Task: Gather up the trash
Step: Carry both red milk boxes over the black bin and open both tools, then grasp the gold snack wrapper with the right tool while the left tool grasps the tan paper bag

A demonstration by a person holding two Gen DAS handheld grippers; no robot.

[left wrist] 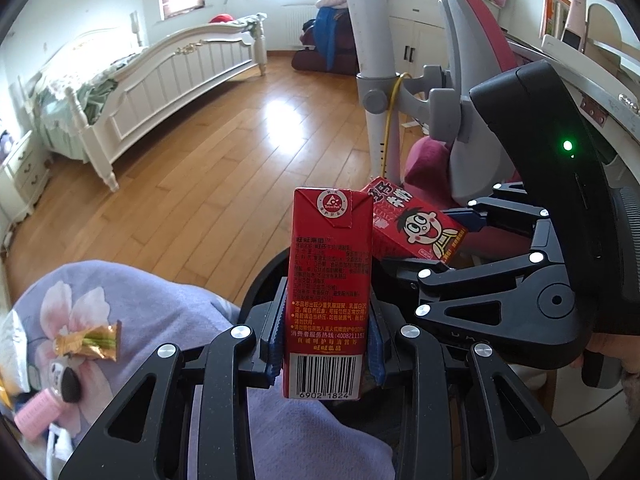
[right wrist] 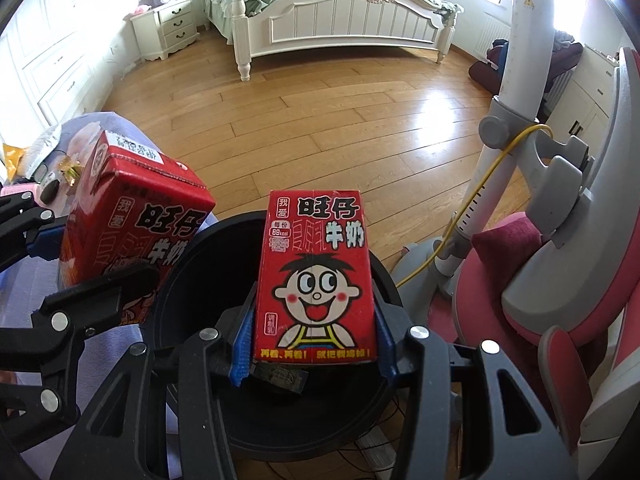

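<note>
Nearby, each gripper (left wrist: 326, 344) (right wrist: 316, 354) clamping a milk carton (left wrist: 328, 280) (right wrist: 316, 276) above black bin (right wrist: 192, 280).

Each view is taken steeply downward along its own gripper, close above the black bin (right wrist: 280, 420); bin, wooden floor (left wrist: 208, 168) and bed (right wrist: 340, 16) are shared.

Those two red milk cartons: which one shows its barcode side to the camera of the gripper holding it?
The carton in the left gripper: that left carton shows its barcode and small print. The right carton, in the right gripper, shows the cartoon face instead.
</note>
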